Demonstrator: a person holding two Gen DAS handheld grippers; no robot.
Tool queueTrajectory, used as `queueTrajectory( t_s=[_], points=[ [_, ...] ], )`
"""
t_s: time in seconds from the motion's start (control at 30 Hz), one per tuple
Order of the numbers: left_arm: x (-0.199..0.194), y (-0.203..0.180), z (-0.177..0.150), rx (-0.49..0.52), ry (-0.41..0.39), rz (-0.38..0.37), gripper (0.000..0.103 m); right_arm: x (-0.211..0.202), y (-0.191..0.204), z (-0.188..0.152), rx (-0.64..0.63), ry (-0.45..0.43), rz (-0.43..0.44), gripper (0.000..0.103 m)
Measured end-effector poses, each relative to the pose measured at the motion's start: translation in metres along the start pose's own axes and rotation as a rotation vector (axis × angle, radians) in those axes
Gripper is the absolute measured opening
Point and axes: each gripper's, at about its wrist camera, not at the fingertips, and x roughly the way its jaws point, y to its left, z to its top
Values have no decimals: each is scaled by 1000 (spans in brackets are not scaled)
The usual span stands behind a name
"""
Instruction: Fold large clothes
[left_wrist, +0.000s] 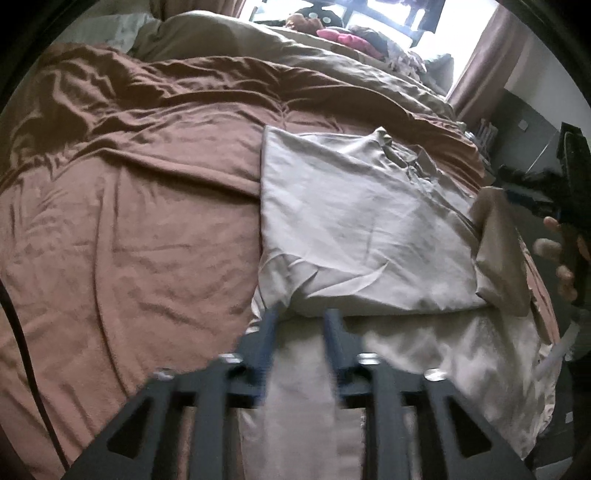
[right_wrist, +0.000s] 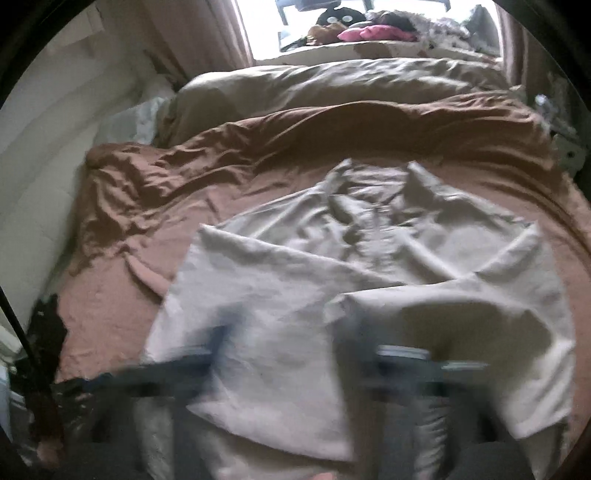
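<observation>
A large pale grey shirt (left_wrist: 354, 221) lies partly folded on the brown bed cover, collar toward the far side. It also shows in the right wrist view (right_wrist: 369, 251). My left gripper (left_wrist: 301, 319) is at the shirt's near left hem, fingers a little apart with pale cloth lying between and under them. My right gripper (right_wrist: 291, 347) is badly blurred over the shirt's near edge, fingers wide apart. In the left wrist view it (left_wrist: 569, 192) appears at the far right beside a lifted fold (left_wrist: 498, 243), held by a hand.
The brown bed cover (left_wrist: 129, 221) spreads to the left, rumpled at the far side. A beige duvet (right_wrist: 332, 85) lies behind it. Clothes (right_wrist: 369, 31) are piled by the bright window. A wall runs on the left, curtains beside the window.
</observation>
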Motion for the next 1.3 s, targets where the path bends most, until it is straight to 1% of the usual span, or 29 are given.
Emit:
queueTrajectory(
  t_s=[0.03,0.07,0.1,0.2,0.33,0.53,0.73,0.87,1.03,1.07,1.1,1.13,1.2,1.3],
  points=[
    [-1,-1,-1,2,-11,-1,69,0,0,0,-5,-5,-6,103],
    [-3,-3,0,7,-27,1,78,0,-1,-1,-6,-2,-10,103],
    [-6,-6,0,15,-39,4,78,-2,-3,-2,-3,0,-3,103],
    [-8,-18,5,28,-43,5,78,-17,-13,-8,2,-22,13,103],
    [-12,-43,13,68,-63,11,78,-51,-39,-28,-2,-69,-43,103],
    [-5,-95,25,134,-76,-8,78,-78,-95,-68,62,-58,-114,103],
    [23,-154,37,216,-51,-26,78,-99,-150,-100,142,-46,-167,102],
    [55,-192,40,275,0,-27,78,-111,-178,-113,175,-42,-215,102],
    [98,-222,38,319,65,-17,78,-116,-207,-128,194,-6,-308,102],
    [108,-226,37,325,82,-10,78,-114,-214,-132,204,5,-323,99],
    [116,-229,36,332,93,1,78,-112,-222,-137,220,22,-333,93],
    [124,-232,35,340,106,21,78,-108,-228,-137,233,41,-340,90],
    [141,-233,32,353,129,73,78,-102,-240,-142,249,80,-365,79],
    [154,-230,30,378,136,140,78,-90,-251,-150,258,136,-402,74]
  ],
)
